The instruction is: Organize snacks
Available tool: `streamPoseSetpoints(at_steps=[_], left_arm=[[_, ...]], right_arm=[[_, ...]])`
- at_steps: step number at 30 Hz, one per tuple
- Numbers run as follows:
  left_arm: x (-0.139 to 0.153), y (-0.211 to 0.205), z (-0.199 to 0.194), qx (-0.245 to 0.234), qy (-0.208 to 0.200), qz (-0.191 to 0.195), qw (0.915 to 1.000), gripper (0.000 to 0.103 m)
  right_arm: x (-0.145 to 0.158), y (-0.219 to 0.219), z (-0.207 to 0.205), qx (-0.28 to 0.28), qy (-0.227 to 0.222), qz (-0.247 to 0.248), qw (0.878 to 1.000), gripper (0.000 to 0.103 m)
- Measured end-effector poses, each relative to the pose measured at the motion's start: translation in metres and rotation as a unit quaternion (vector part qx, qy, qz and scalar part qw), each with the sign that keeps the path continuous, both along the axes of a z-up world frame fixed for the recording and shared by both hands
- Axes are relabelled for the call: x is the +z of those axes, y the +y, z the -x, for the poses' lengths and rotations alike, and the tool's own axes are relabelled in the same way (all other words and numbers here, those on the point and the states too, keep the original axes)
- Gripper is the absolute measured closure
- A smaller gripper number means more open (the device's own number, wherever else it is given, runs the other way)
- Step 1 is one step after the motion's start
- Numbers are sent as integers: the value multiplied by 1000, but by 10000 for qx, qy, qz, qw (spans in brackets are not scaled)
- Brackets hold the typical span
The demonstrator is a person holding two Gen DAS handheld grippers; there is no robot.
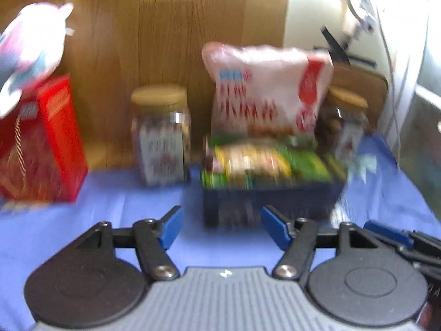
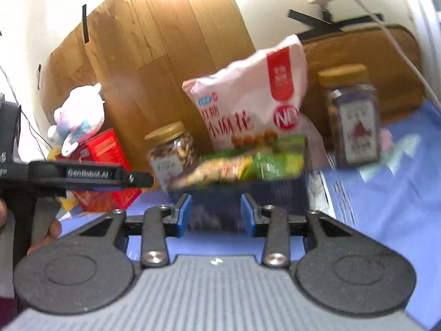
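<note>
We see a dark basket on the blue cloth, holding a pink snack bag upright behind green packets, with a nut jar on either side. Our left gripper stands released and empty before the basket. Our right gripper is parted too, grasping nothing, its blue pads near the basket's front wall.

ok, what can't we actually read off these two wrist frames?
- Left wrist: motion blur makes the red box and left jar labels unreadable.
- Both views: the dark basket interior is hidden under the green packets and pink bag.
- Right wrist: the plush toy is cut by the left claw.
</note>
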State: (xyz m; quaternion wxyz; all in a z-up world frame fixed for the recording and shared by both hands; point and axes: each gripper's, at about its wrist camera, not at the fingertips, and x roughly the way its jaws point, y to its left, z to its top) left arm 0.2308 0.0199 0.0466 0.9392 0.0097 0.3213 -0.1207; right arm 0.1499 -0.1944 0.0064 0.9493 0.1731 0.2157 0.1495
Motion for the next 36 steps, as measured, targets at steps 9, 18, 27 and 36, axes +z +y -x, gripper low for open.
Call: streamPoseSetpoints(at_steps=[9,18,27,36], left_arm=[[-39,1,96,171,31,-421,9990,0],[-52,0,143,180,295,-470,9983,0],[-60,4,163,528,224,-783,9953,0],[-59,8,172,665,92,-827,9943,0]], right_arm=[[-32,13,75,117,855,-378,9956,55],[-39,13,118,121,868,-395,9954,53],[-39,16,134,182,823,-513,9951,50],[-35,16,140,152,677,-527,9962,50]])
